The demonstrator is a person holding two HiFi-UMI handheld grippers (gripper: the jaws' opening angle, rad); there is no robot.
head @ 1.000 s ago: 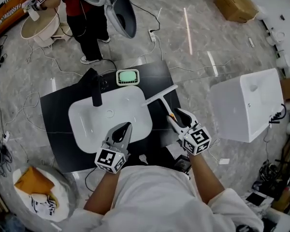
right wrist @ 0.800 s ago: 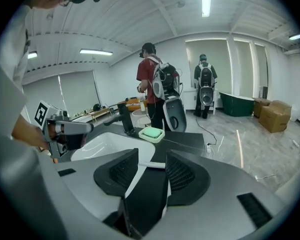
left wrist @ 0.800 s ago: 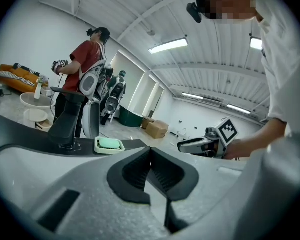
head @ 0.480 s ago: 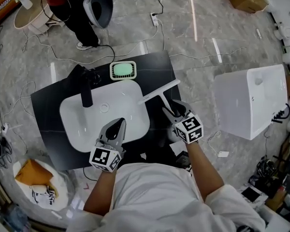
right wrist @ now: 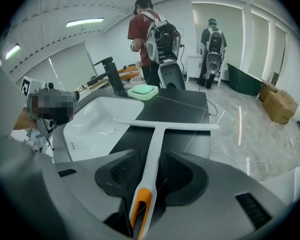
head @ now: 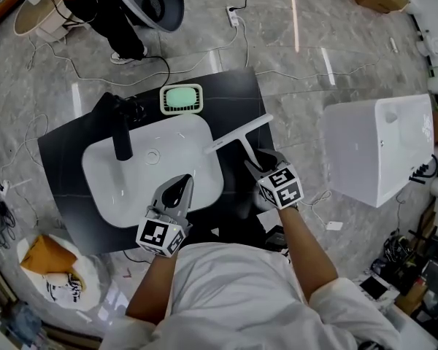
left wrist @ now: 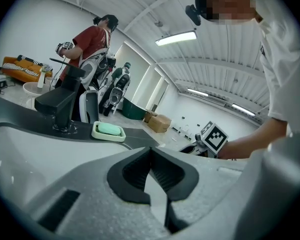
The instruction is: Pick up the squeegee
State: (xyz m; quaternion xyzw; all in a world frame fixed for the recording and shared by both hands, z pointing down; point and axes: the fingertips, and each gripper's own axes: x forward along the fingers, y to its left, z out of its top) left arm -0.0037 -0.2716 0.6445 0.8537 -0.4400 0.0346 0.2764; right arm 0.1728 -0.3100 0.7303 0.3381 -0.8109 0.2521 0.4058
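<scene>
The squeegee (head: 237,134) is white and T-shaped, with an orange handle end (right wrist: 140,204). It lies on the black counter (head: 233,93) just right of the white sink (head: 150,170), its blade (right wrist: 165,126) pointing away from me. My right gripper (head: 261,162) is shut on the handle, and the shaft (right wrist: 152,159) runs between its dark pads. My left gripper (head: 177,190) hovers over the sink's near rim, shut and holding nothing.
A black tap (head: 120,133) stands at the sink's left end. A green soap in a dish (head: 181,98) sits behind the sink. A white box-shaped fixture (head: 379,148) stands on the floor to the right. Cables cross the floor, and a person (right wrist: 150,39) stands beyond the counter.
My right gripper has slid forward along the handle and closed in on it, covering the orange end in the head view. The left gripper has kept its place over the sink rim.
</scene>
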